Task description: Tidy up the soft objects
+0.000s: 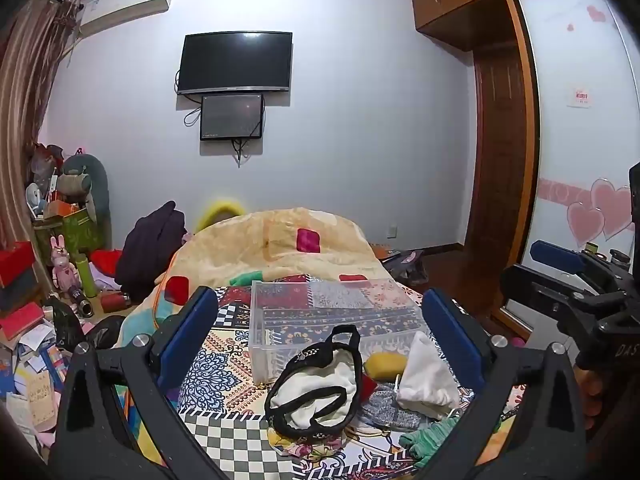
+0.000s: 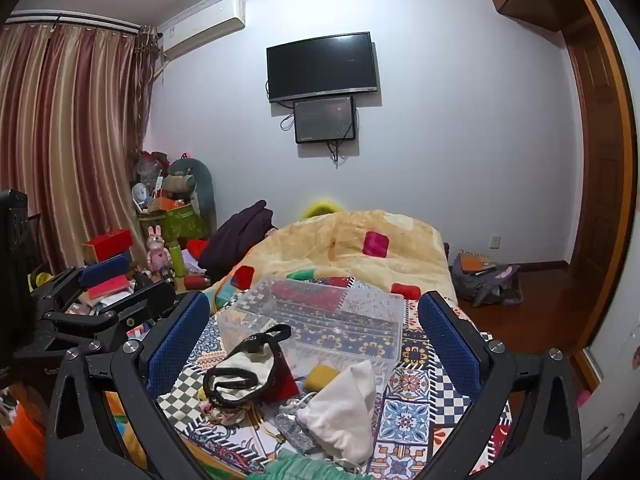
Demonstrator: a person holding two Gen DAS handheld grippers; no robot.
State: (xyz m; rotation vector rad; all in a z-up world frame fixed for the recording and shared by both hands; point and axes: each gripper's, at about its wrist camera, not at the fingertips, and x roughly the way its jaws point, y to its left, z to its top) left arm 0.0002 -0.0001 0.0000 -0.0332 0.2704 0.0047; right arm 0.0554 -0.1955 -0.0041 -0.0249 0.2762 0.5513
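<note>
Little can be read; the letters "DAS" are seen on the black body of the right gripper (image 1: 580,276) at the left wrist view's right edge; a red-printed notice (image 1: 579,97) on the wardrobe door (image 1: 580,128) is too small to be made out.

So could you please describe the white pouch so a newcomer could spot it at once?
On the patterned bedspread, find the clear bin. Just in front of its near right corner lies the white pouch, plain and crumpled, unlike the black-trimmed cloth to its left.
</note>
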